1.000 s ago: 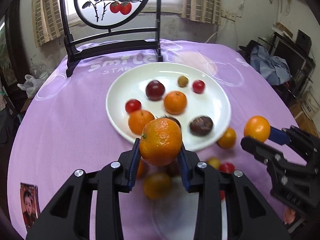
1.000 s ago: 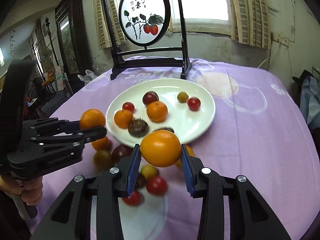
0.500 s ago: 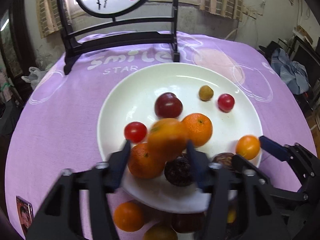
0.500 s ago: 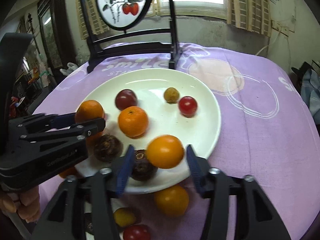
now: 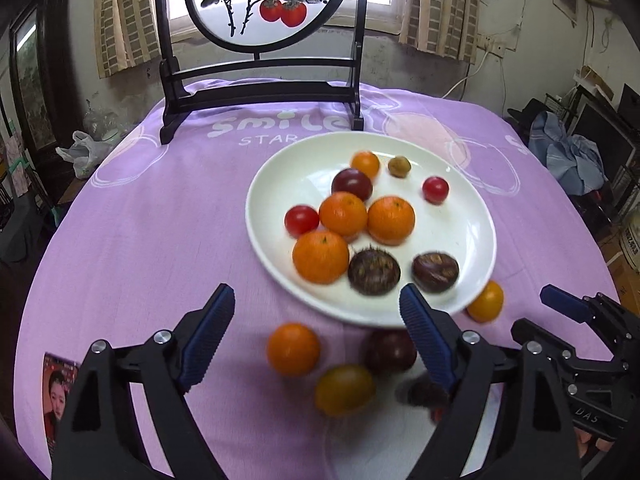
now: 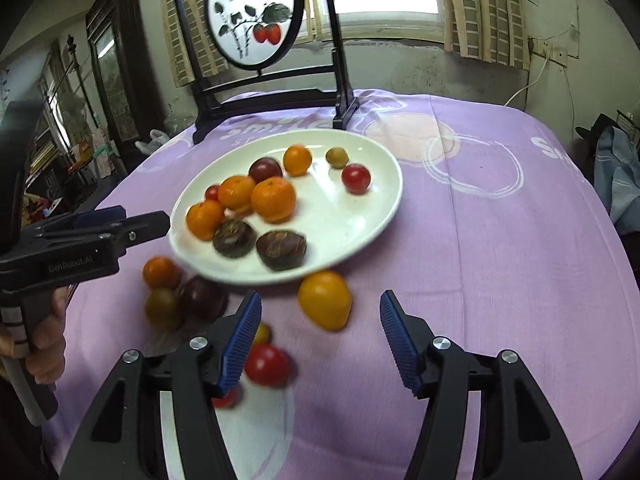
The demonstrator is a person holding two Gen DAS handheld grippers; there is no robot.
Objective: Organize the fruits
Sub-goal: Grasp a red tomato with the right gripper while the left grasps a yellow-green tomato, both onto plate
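A white plate (image 5: 472, 216) (image 6: 384, 196) holds several fruits: three oranges (image 5: 343, 213) (image 6: 273, 199), a small orange (image 5: 365, 164), a plum (image 5: 352, 184), red tomatoes (image 5: 435, 189), two dark spiky chestnuts (image 5: 373, 271). On the purple cloth before the plate lie an orange (image 5: 293, 349), a dark plum (image 5: 389, 352), a yellow-green fruit (image 5: 344, 389), a yellow-orange fruit (image 6: 325, 299) and a red tomato (image 6: 266, 365). My left gripper (image 5: 316, 334) is open and empty above the loose fruits. My right gripper (image 6: 320, 342) is open and empty, near the yellow-orange fruit.
A black-framed round painted screen (image 5: 264, 60) stands at the table's far side behind the plate. A photo card (image 5: 60, 392) lies at the left front edge. Clothes and furniture (image 5: 572, 160) crowd the room to the right.
Both grippers carried their oranges over the plate, opened and let go. The fruits now lie on the plate. Both grippers have drawn back toward the near side.
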